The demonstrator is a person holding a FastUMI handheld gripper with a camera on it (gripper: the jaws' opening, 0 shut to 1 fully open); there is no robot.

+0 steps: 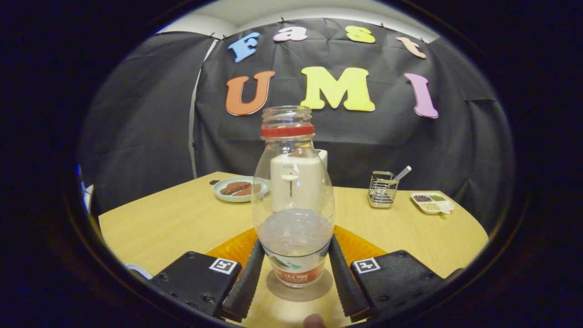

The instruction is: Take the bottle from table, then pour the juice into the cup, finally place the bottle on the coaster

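**Bottle upright in the tongs, over the coaster**

The tongs (294,269) are clamped on the bottle (294,200), 1 finger on each side of its lower body. It stands upright, uncapped, with a little liquid left, above a round grey coaster (300,291) on the surface (173,218); whether it touches is hard to tell. A white cup (296,182) stands beyond. Pouring seems done; release remains.

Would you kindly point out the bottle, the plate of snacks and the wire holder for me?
bottle (293,191): gripper view, clear belly, between the jaws.
plate (223,195): gripper view, front rim, beyond the bottle.
wire holder (381,190): gripper view, front mesh wall.
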